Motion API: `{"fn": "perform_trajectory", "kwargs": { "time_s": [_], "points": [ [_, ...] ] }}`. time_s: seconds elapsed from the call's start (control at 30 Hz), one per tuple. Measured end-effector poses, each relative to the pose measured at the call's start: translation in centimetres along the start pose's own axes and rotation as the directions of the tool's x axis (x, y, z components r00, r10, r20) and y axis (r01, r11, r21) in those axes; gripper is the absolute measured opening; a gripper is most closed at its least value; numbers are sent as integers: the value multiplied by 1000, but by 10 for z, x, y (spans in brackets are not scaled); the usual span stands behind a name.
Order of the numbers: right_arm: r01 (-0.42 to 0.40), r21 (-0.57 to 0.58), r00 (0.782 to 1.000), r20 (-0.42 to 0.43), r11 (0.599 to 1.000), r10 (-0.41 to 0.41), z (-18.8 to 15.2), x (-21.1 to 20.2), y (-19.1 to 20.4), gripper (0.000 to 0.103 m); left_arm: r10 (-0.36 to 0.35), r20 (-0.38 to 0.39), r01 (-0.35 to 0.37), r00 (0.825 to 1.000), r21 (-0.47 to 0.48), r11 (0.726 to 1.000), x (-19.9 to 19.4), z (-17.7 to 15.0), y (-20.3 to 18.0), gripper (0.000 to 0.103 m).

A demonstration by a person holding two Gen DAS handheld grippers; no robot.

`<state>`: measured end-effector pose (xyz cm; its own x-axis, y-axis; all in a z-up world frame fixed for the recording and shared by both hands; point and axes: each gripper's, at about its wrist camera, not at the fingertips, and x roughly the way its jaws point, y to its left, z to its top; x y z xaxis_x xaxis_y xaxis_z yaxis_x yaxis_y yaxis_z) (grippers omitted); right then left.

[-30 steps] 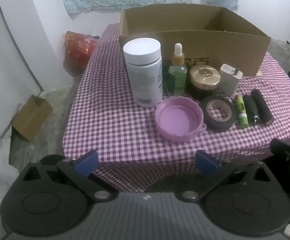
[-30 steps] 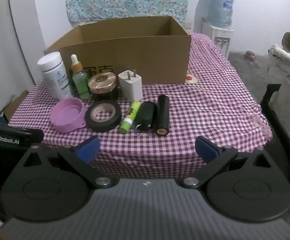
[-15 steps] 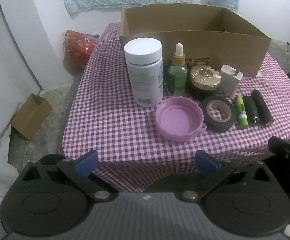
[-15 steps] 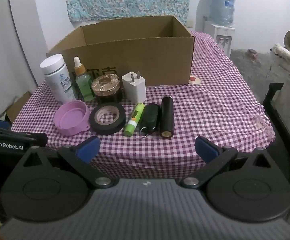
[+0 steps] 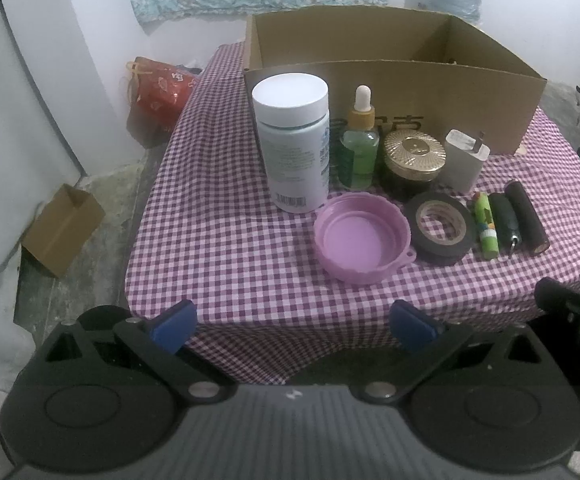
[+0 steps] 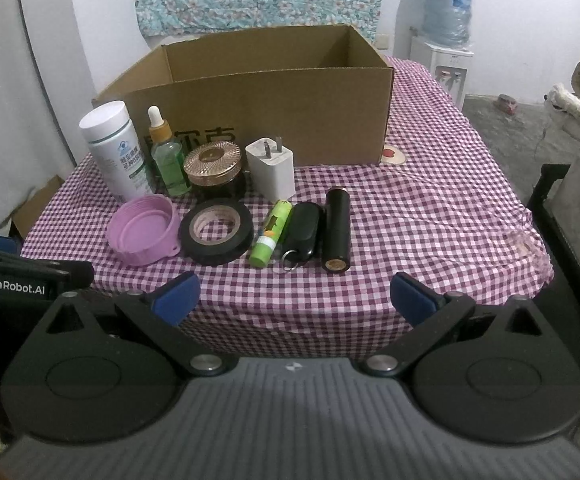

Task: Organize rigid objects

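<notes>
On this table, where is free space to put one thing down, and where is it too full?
Free: the checkered cloth right of the black cylinder, and the strip left of the white bottle. Crowded: two rows packed before the cardboard box, from the pink lid to the cylinder.

Open brown cardboard box (image 6: 274, 120) at back. Before it upright: white pill bottle (image 6: 114, 148), green dropper bottle (image 6: 166, 160), gold-lidded jar (image 6: 214, 168), white charger (image 6: 270, 168). Front row lying: pink lid (image 6: 144, 232), black tape roll (image 6: 216, 230), green tube (image 6: 270, 232), black fob (image 6: 301, 232), black cylinder (image 6: 336, 230).

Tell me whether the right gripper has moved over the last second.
Yes. The right gripper has moved toward the table: the cardboard box and black tape roll now sit larger and higher in its view.
</notes>
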<state>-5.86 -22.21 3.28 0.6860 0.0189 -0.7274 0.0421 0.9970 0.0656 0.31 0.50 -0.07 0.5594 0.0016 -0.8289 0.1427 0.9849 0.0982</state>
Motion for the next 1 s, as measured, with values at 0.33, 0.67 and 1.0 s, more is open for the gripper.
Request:
{"fn": "perform_trajectory", "kwargs": {
  "time_s": [0.33, 0.67, 1.0],
  "points": [
    [-1, -8, 1000, 1, 1000, 1, 2, 1, 2, 102, 4, -2, -4, 1000, -15, 1000, 3, 1, 3, 103],
    [-1, -16, 1000, -1, 1000, 1, 3, 1, 3, 102, 4, -3, -4, 1000, -20, 1000, 5, 1, 5, 103],
    [-3, -14, 1000, 0, 1000, 3, 3, 1, 3, 102, 5, -4, -5, 1000, -19, 1000, 5, 0, 6, 103]
  ]
}}
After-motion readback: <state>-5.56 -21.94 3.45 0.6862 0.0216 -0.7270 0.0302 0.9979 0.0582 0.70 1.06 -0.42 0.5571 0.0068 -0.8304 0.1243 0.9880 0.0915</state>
